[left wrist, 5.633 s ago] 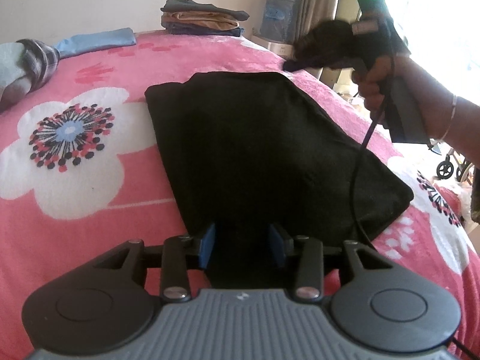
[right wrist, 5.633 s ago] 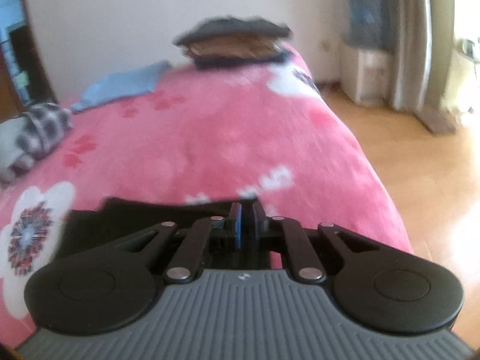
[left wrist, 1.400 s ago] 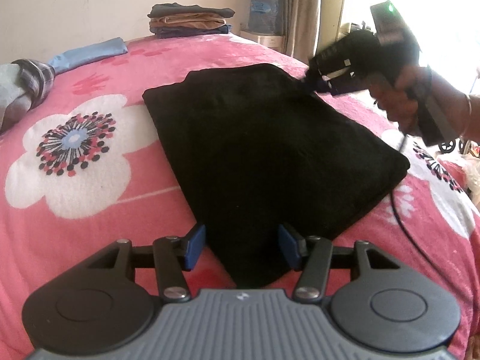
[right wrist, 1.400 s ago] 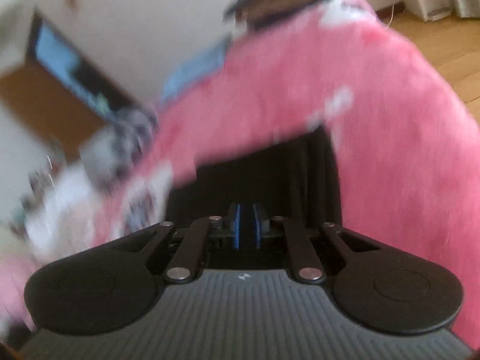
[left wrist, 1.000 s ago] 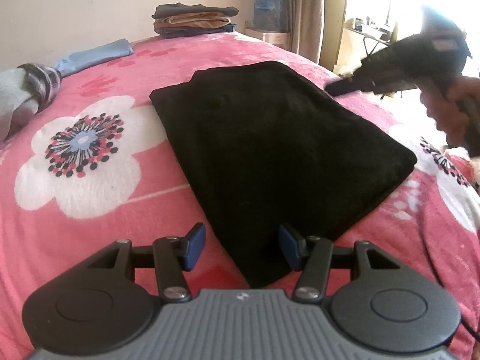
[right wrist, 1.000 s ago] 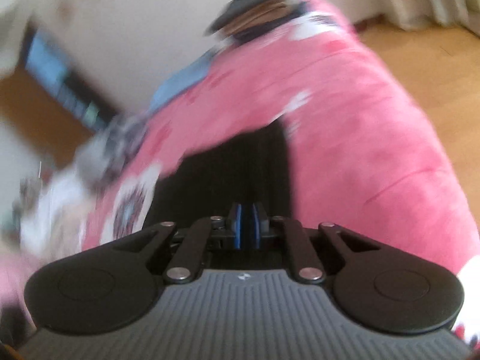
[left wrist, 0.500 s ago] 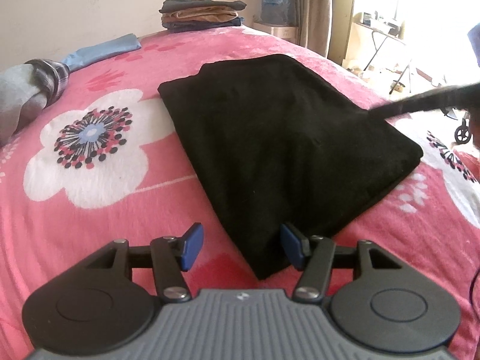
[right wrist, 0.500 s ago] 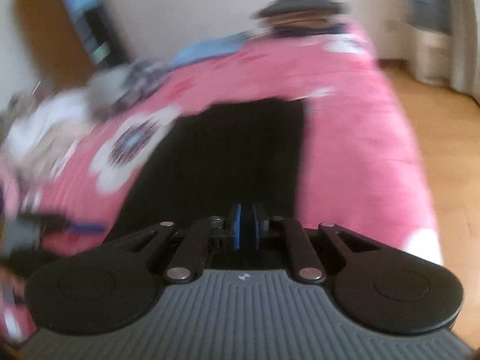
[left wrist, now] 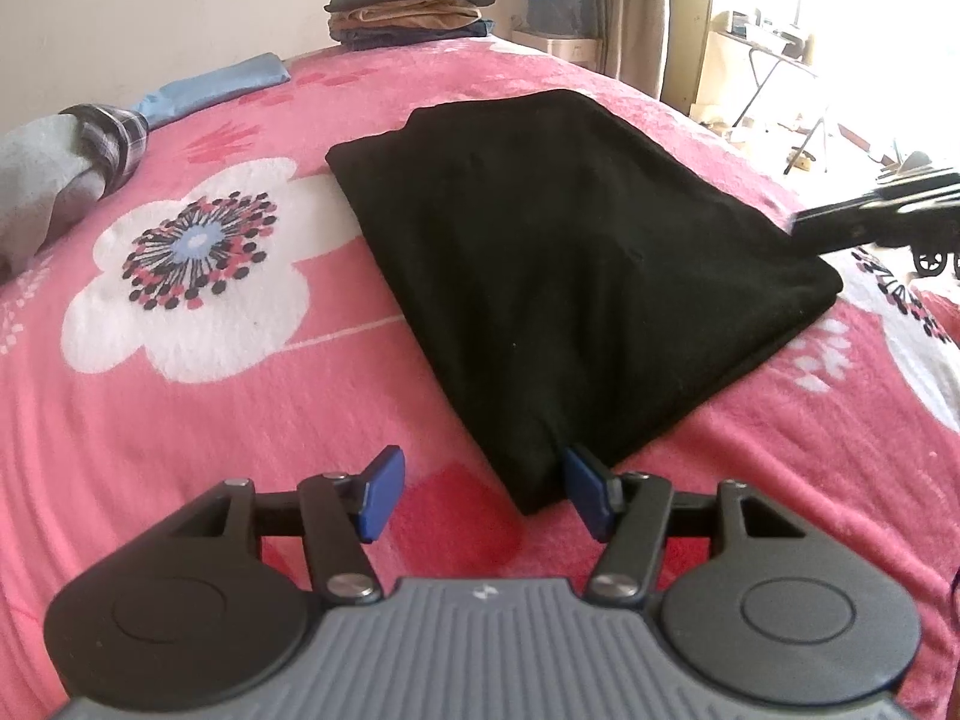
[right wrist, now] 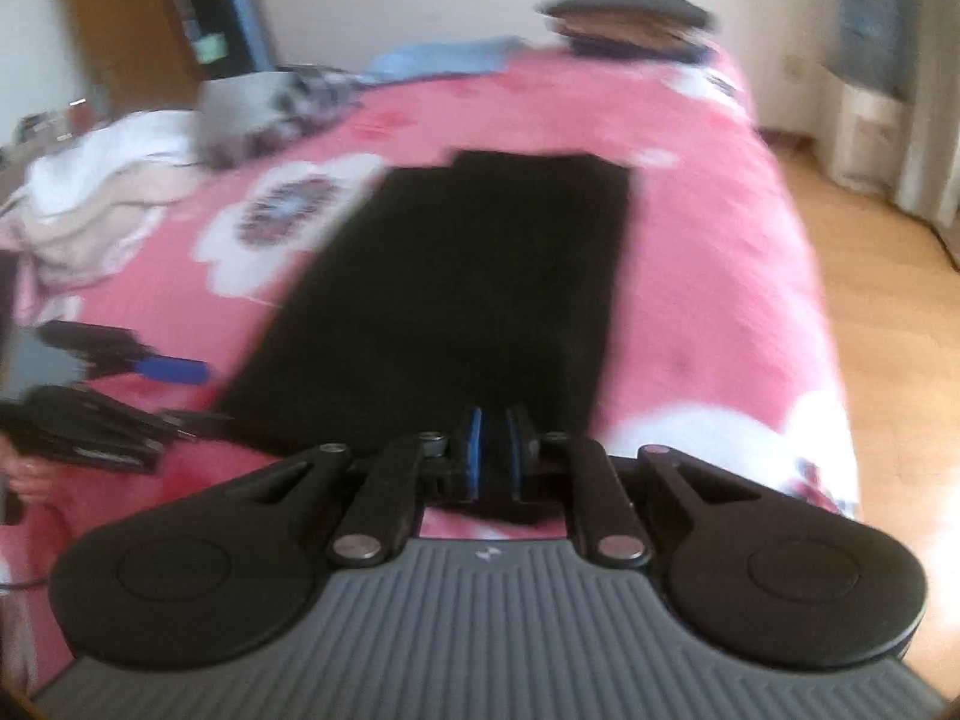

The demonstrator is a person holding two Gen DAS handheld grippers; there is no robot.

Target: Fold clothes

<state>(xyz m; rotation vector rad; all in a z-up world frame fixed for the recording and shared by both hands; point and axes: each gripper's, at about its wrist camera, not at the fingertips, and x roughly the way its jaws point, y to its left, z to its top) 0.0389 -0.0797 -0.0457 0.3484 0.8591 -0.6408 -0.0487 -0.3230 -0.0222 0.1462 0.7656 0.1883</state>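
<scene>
A black folded garment [left wrist: 570, 252] lies flat on the pink flowered bedspread [left wrist: 180, 420]. My left gripper [left wrist: 486, 495] is open, low over the bed, and the garment's near corner lies between its blue pads [left wrist: 381, 492] without being pressed. In the blurred right wrist view the same garment [right wrist: 480, 276] stretches away from my right gripper [right wrist: 493, 453], which is shut over its near corner; I see no cloth lifted by it. The right gripper [left wrist: 870, 216] also shows at the garment's right edge. My left gripper [right wrist: 174, 396] shows at the left.
A stack of folded clothes [left wrist: 408, 15] sits at the bed's far end. A blue cloth [left wrist: 210, 87] and a grey and plaid garment [left wrist: 66, 156] lie at the left, a white heap [right wrist: 108, 180] beyond. The bed drops to wooden floor [right wrist: 870, 300] on the right.
The right gripper has swung from the garment's far right side to its near right corner, and its view has rolled level. The left gripper has barely moved.
</scene>
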